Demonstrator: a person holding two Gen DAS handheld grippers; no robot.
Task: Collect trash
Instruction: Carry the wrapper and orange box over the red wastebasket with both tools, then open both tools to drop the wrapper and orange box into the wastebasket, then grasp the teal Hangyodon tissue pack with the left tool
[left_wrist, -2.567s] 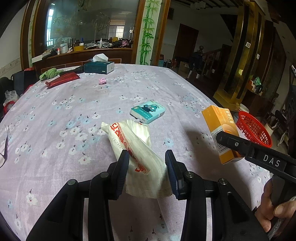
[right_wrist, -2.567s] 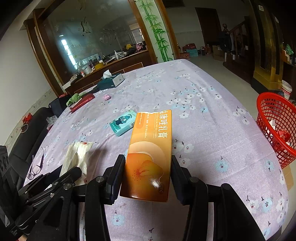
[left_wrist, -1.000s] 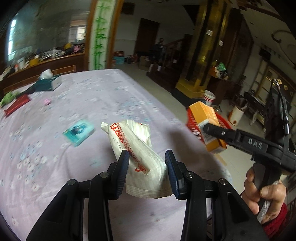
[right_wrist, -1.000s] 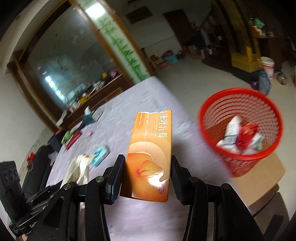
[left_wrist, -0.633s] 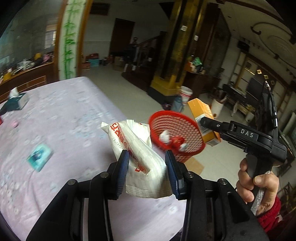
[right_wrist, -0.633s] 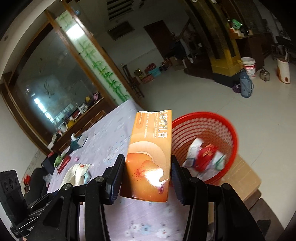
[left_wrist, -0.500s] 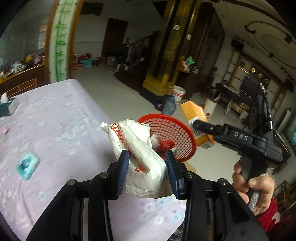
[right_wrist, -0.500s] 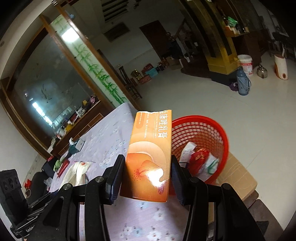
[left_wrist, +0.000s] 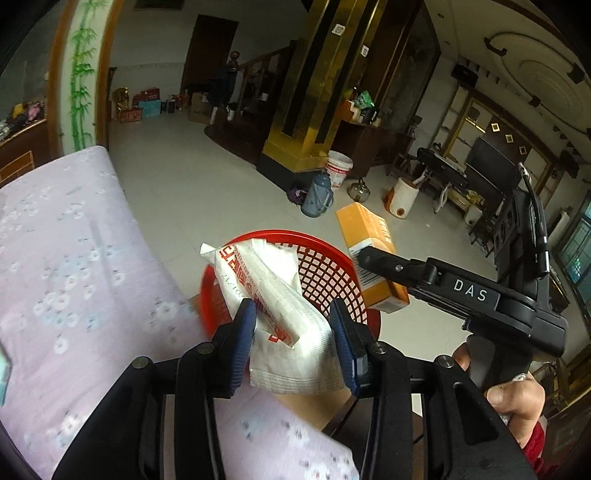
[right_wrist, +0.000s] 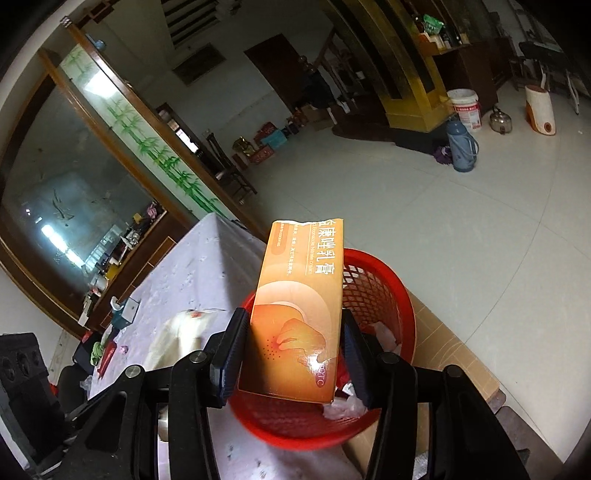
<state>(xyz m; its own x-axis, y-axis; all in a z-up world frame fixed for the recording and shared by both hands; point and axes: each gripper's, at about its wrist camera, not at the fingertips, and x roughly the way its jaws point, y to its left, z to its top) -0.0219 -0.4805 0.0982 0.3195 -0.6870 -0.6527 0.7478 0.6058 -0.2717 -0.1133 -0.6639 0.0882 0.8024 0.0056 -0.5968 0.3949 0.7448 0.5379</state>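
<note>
My left gripper (left_wrist: 295, 341) is shut on a white plastic wrapper with red print (left_wrist: 273, 306), held in the air over the near rim of a red mesh basket (left_wrist: 325, 273). My right gripper (right_wrist: 291, 350) is shut on an orange carton (right_wrist: 299, 317) and holds it above the same red basket (right_wrist: 380, 291), which has crumpled wrappers inside. In the left wrist view the right gripper (left_wrist: 364, 258) reaches in from the right with the orange carton (left_wrist: 369, 243) just past the basket's far rim. A hand (left_wrist: 513, 402) grips its handle.
The table with a lilac flowered cloth (left_wrist: 66, 258) lies to the left of the basket. The basket stands on a brown cardboard box (right_wrist: 443, 343) beside the table's edge. On the tiled floor beyond stand a blue flask (left_wrist: 317, 194), a white bucket (left_wrist: 339, 168) and a kettle.
Both grippers have swung from over the table to the right, off its edge. The wrapper and the carton now hang over the red basket, which looms much closer.
</note>
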